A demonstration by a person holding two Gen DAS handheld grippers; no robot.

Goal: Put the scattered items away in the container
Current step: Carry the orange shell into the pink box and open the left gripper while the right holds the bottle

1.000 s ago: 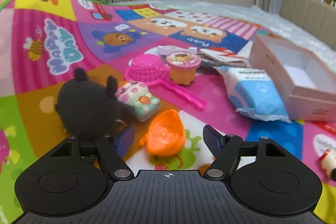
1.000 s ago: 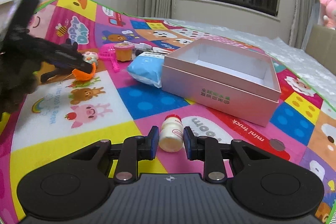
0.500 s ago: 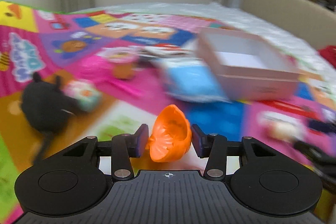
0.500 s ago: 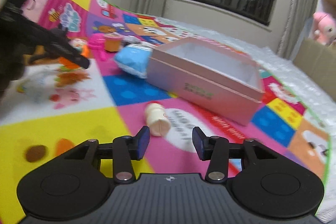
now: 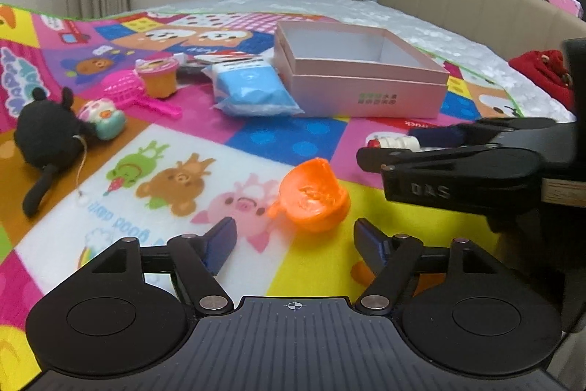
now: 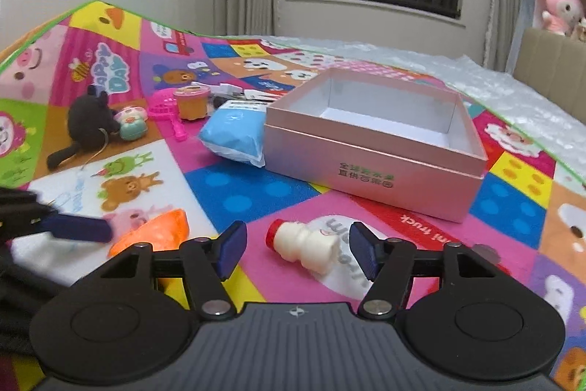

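Note:
An orange toy cup (image 5: 311, 200) lies tilted on the play mat just beyond my left gripper (image 5: 295, 244). Its jaws are opening and the pads stand clear of the cup. A small white bottle (image 6: 304, 244) with a red cap lies on its side between the fingers of my right gripper (image 6: 296, 251). Those jaws are opening too, and neither pad touches the bottle. The open pink box (image 6: 366, 171) stands just behind, with its inside bare. In the left wrist view the right gripper (image 5: 388, 147) reaches in from the right around the bottle (image 5: 393, 142), in front of the box (image 5: 366, 94).
Against the box's left wall leans a blue pack (image 5: 249, 90). Farther left lie a lidded orange cup (image 5: 159, 79), a pink sieve (image 5: 124, 87), a small pastel toy (image 5: 102, 118) and a black plush (image 5: 47, 138). A beige headboard and a red cloth (image 5: 542, 72) are at the right.
My left gripper closed on the orange cup, carried it right toward the bottle and let it go onto the mat. My right gripper opened off the upright bottle, which now lies on its side.

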